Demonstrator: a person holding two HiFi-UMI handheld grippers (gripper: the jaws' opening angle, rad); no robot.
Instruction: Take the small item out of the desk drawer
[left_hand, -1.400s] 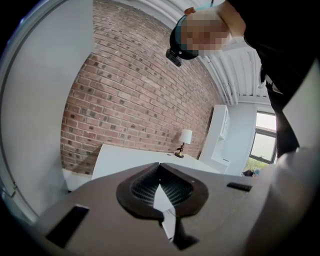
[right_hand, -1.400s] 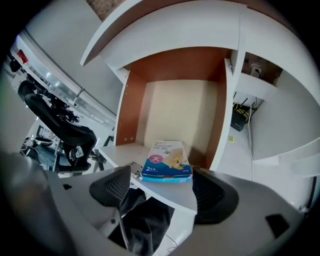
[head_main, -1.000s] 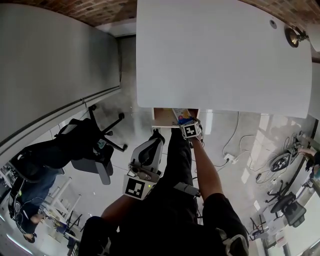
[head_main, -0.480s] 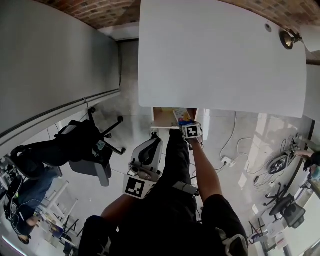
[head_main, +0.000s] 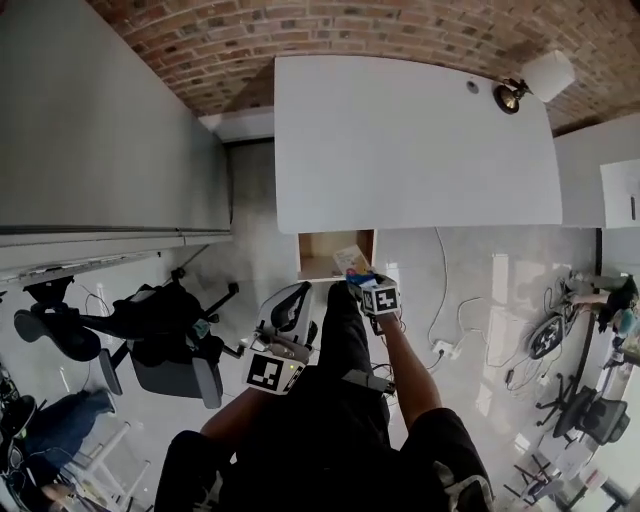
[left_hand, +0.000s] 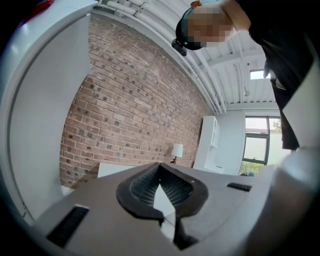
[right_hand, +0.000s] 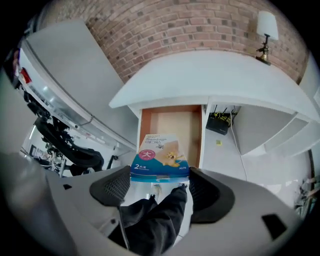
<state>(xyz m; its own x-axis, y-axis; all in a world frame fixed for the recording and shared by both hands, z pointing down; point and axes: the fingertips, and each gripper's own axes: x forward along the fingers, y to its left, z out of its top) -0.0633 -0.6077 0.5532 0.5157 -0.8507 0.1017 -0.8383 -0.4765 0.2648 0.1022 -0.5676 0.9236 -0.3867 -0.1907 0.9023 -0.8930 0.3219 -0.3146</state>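
Observation:
The white desk (head_main: 410, 140) has its wooden drawer (head_main: 325, 255) pulled open under the front edge. My right gripper (head_main: 362, 282) is shut on a small blue and white box (head_main: 352, 262) with a cartoon animal on it. In the right gripper view the box (right_hand: 160, 156) sits between the two pads of that gripper (right_hand: 159, 181), in front of and above the drawer (right_hand: 172, 122). My left gripper (head_main: 298, 300) hangs over the person's lap, apart from the drawer. In its own view the left gripper (left_hand: 160, 192) is shut on nothing and tilts up at the brick wall.
A black office chair (head_main: 165, 330) stands on the floor to the left. A lamp (head_main: 525, 85) sits at the desk's far right corner. Cables and a power strip (head_main: 440, 348) lie on the floor to the right. A black box (right_hand: 220, 123) sits under the desk.
My right gripper has drawn back from the drawer with the box in it. The head view has tilted up, so more brick wall shows. The left gripper has barely moved.

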